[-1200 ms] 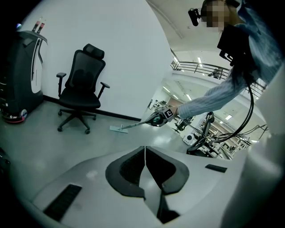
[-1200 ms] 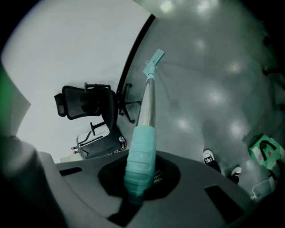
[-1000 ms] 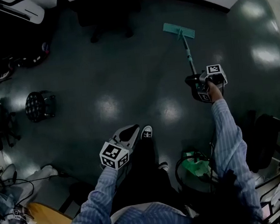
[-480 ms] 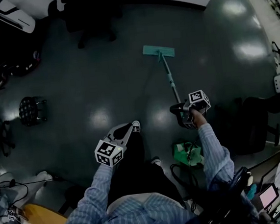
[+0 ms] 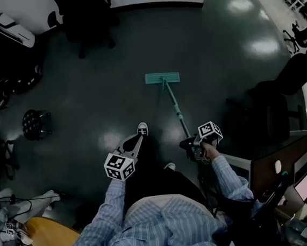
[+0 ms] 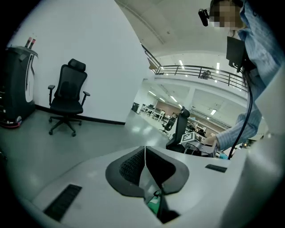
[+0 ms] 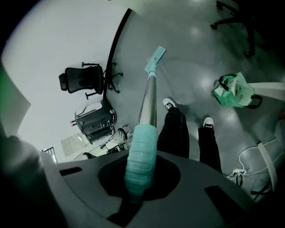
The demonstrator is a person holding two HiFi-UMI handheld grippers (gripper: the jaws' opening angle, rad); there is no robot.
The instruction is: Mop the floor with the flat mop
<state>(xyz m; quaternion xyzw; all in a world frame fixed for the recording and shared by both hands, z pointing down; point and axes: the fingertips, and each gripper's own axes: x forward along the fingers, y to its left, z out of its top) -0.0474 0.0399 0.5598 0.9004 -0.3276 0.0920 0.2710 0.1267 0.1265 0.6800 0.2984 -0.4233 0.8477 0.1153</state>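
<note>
Grey floor (image 5: 108, 97): right hand-held gripper (image 5: 192, 146) clamps one flat mop (image 5: 163, 79); left hand-held gripper (image 5: 134, 144) closed.

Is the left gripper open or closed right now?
Shut. The left gripper has its fingers pressed together along a thin seam in its own view, nothing gripped between them.
</note>
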